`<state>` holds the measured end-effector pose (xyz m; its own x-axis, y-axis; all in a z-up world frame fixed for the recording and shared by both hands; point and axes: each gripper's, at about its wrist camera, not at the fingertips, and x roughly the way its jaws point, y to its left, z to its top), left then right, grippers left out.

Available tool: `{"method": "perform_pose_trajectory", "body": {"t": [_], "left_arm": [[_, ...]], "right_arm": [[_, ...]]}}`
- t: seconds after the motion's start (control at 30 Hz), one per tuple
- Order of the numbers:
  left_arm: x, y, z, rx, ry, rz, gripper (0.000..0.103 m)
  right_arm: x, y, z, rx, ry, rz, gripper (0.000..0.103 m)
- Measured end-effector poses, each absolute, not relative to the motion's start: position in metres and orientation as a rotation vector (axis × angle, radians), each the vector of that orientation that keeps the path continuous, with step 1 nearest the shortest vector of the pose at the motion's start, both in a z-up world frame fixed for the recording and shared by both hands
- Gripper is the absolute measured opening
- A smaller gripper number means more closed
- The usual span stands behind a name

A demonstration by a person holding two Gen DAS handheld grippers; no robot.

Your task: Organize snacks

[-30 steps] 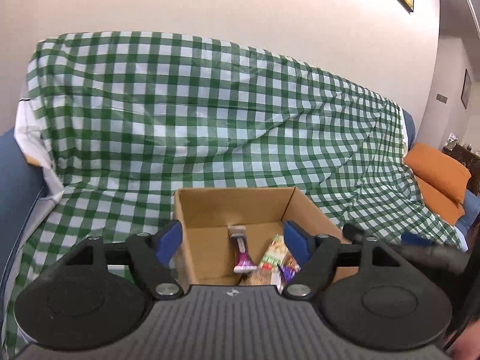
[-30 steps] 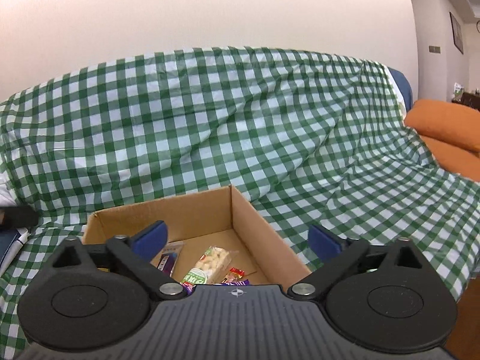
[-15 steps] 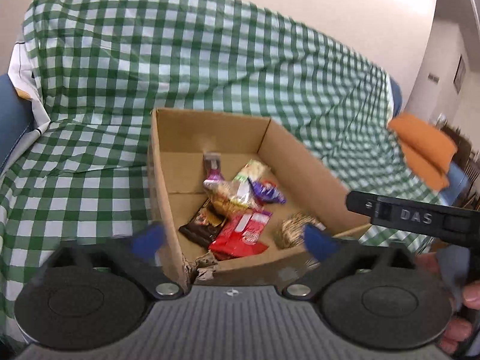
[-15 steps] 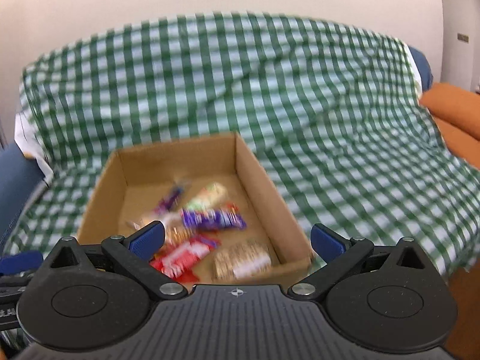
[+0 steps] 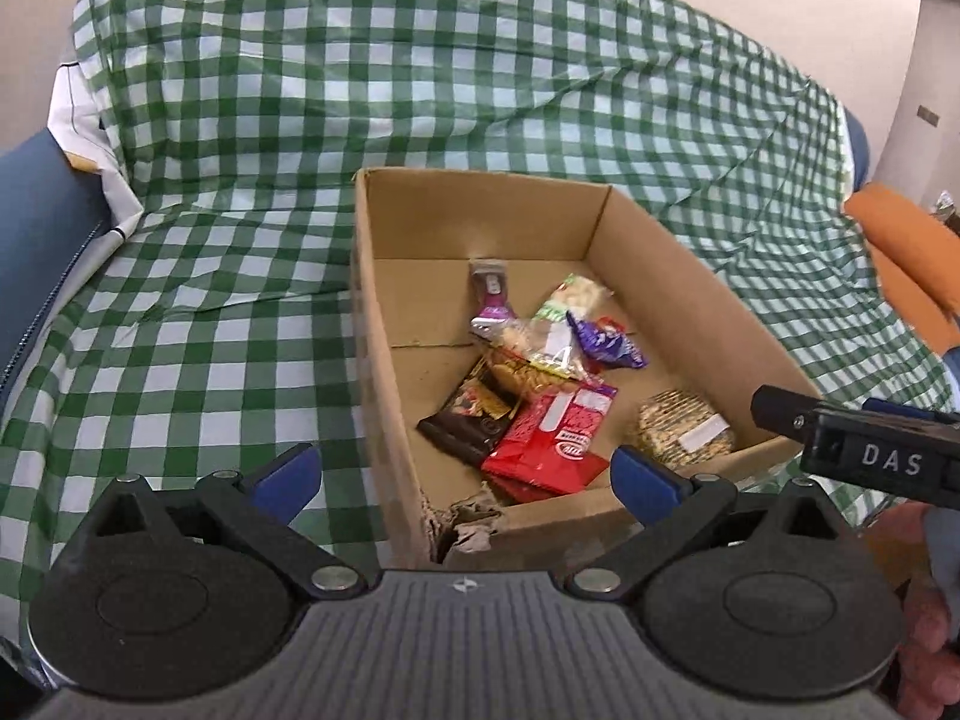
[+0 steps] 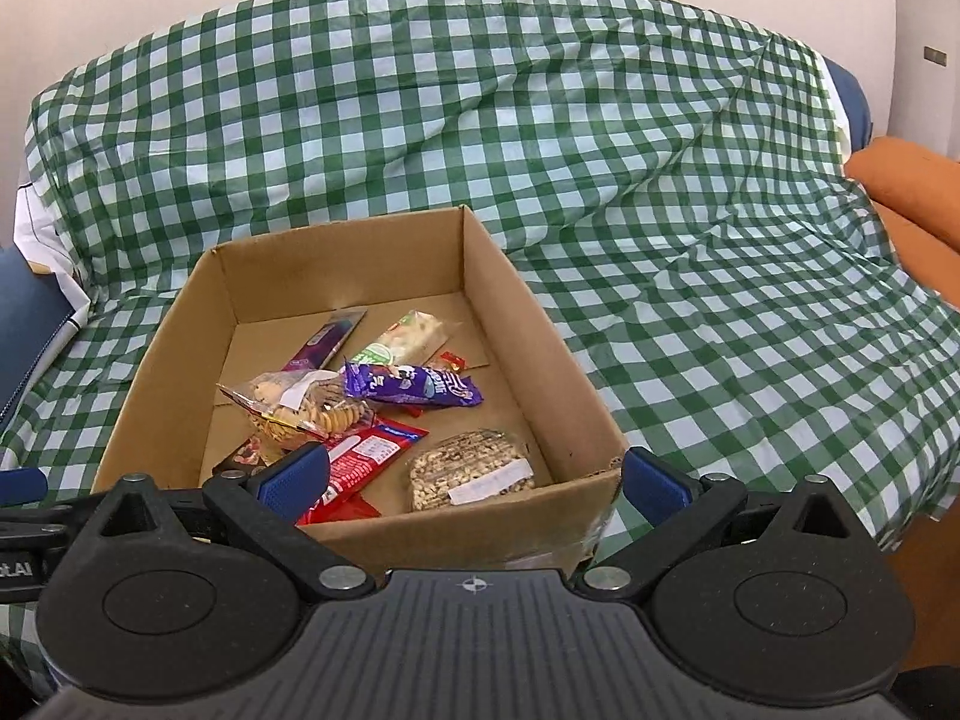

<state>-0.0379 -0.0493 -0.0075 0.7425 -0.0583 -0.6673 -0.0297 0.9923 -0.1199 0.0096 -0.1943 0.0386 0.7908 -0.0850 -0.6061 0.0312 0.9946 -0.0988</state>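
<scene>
An open cardboard box sits on a green-checked cloth. Inside lie several snacks: a red packet, a dark chocolate packet, a nut bar, a purple wrapper and a clear cookie bag. My left gripper hangs open and empty over the box's torn near corner. My right gripper is open too, empty, above the box's near wall. Below it are the red packet and the nut bar. Each gripper shows at the edge of the other's view.
The checked cloth drapes a sofa seat and backrest around the box. An orange cushion lies at the right and a blue sofa arm at the left. A person's hand holds the right gripper's body.
Both grippers have tipped downward and come closer to the box, so its floor and the snacks now show in full. The left jaws have spread wider.
</scene>
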Motion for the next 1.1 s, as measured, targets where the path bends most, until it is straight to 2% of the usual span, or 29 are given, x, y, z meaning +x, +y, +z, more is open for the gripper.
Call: {"method": "perform_pose_trajectory", "body": {"t": [1.1], "left_arm": [[-0.034,-0.052,-0.016,-0.152,0.771,-0.025,0.103]], "right_arm": [[0.012,-0.177,0.035,-0.201,0.643,-0.006,0.102]]}}
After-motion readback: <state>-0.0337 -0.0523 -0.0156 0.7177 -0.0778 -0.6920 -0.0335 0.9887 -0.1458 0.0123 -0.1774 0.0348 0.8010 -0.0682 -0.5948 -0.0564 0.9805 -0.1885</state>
